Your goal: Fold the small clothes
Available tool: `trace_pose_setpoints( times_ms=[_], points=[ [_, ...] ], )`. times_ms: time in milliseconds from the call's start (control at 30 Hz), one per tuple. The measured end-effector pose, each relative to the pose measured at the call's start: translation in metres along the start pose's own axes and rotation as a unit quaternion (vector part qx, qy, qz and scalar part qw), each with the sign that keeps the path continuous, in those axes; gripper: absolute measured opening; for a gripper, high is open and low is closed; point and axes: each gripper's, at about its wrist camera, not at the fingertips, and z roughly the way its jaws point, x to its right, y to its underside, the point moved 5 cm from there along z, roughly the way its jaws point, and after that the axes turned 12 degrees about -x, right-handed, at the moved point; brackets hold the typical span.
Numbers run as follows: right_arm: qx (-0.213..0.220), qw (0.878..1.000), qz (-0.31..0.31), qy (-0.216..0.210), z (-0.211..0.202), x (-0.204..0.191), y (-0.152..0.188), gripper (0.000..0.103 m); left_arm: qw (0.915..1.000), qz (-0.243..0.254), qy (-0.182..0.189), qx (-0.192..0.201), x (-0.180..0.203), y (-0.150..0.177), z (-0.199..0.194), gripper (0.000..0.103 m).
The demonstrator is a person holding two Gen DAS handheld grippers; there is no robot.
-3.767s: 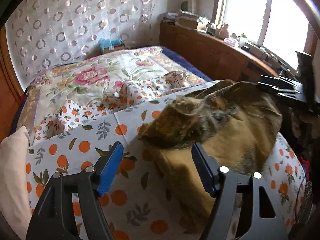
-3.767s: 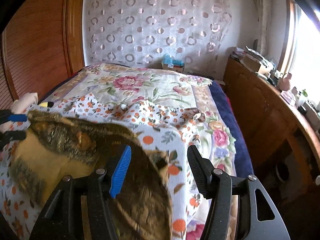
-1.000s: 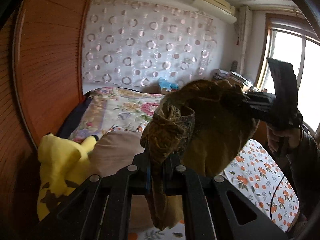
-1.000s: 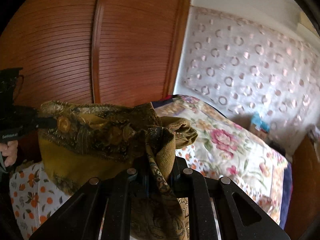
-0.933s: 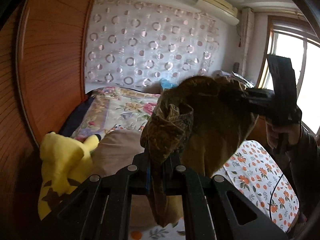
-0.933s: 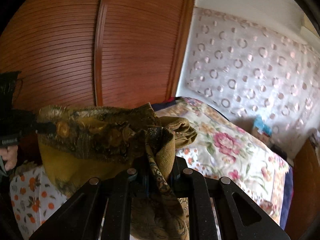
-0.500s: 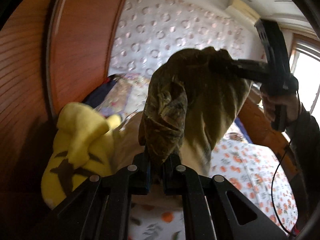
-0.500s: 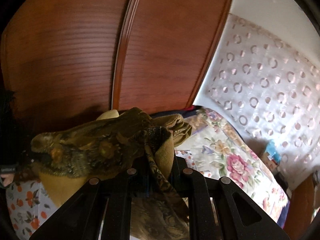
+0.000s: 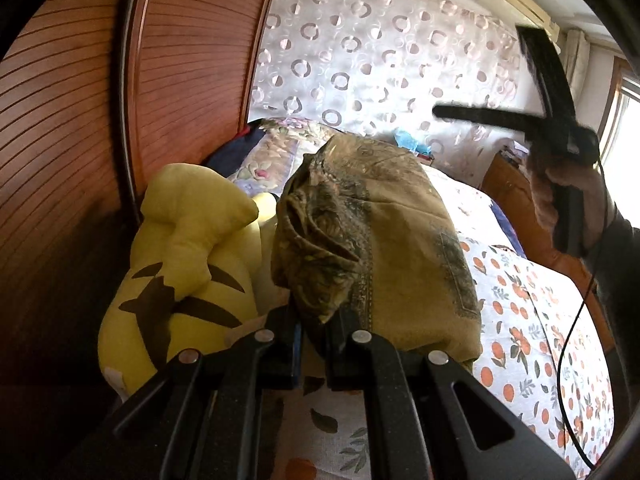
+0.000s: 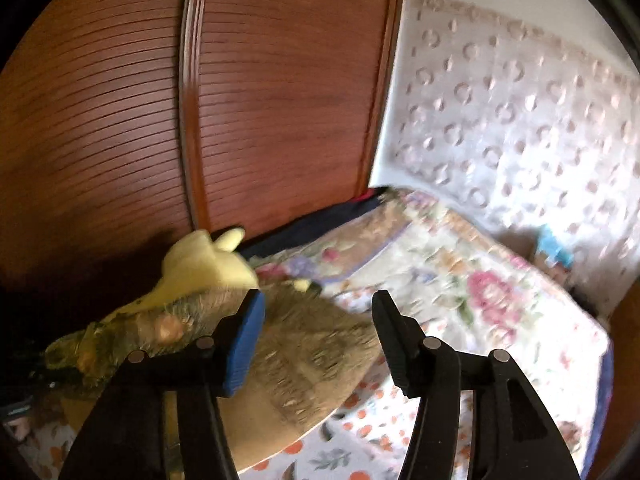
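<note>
nearest in the left wrist view, the left gripper (image 9: 316, 330) has its two black fingers pressed together on a bunched corner of the cloth (image 9: 384, 240). the cloth is a soft olive-brown fabric with a darker printed pattern along its borders, folded into a thick rounded bundle. it lies on the bed sheet (image 9: 532, 344), which is white with orange fruits and small leaves. on the left, touching the cloth, there is a yellow plush toy (image 9: 180, 264) with dark brown stripes, smooth and puffy.

in the right wrist view, the right gripper (image 10: 318, 322) is wide apart and holds nothing; one finger carries a blue ribbed pad (image 10: 246, 344), and the cloth (image 10: 304, 364) is under and behind it. this view is a little blurred. in the left wrist view the right gripper (image 9: 440, 112) is raised above the bed, well apart from the cloth.

farther, a flowered quilt (image 10: 460, 280) covers the bed. on the left stands a brown wooden wall (image 9: 72, 128) with thin horizontal grooves, and at the far end hangs a pale curtain (image 9: 380, 48) with ring shapes.
</note>
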Motion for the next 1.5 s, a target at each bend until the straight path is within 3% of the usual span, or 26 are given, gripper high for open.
trace_pose_setpoints(
  times_ms=[167,267,333,400,467,733,967,1267,1367,1500],
  points=[
    [-0.051,0.998,-0.002,-0.036,0.044,-0.023,0.033,0.058,0.9998,0.007,-0.017,0.001,0.001,-0.004,-0.004,0.013],
    [-0.077,0.996,-0.002,-0.034,0.068,-0.033,0.047,0.058,0.9993,0.017,-0.030,0.017,0.000,-0.006,-0.012,0.038],
    [-0.069,0.997,0.013,-0.032,0.077,-0.033,0.051,0.058,0.9991,0.012,-0.028,0.030,-0.002,-0.008,-0.022,0.063],
    [-0.062,0.996,0.036,-0.044,0.083,-0.033,0.050,0.058,0.9988,0.008,-0.024,0.042,-0.002,-0.009,-0.031,0.076],
    [-0.053,0.997,0.033,-0.040,0.083,-0.032,0.052,0.058,0.9983,0.009,-0.028,0.051,-0.001,-0.011,-0.037,0.080],
    [-0.044,0.996,0.070,-0.025,0.055,-0.044,0.079,0.058,0.9963,0.032,-0.042,0.067,0.014,-0.009,-0.058,0.083],
    [-0.012,0.995,0.095,-0.022,-0.019,-0.043,0.119,0.058,0.9960,0.050,-0.027,0.069,0.038,-0.001,-0.066,0.083],
    [0.032,0.992,0.120,0.033,-0.115,-0.054,0.187,0.058,0.9936,0.091,-0.010,0.066,0.093,0.021,-0.078,0.083],
    [0.033,0.989,0.132,0.049,-0.137,-0.061,0.211,0.062,0.9921,0.108,0.000,0.064,0.115,0.029,-0.083,0.083],
    [0.044,0.984,0.157,0.064,-0.171,-0.068,0.244,0.075,0.9897,0.128,0.013,0.062,0.139,0.043,-0.090,0.083]
  ],
)
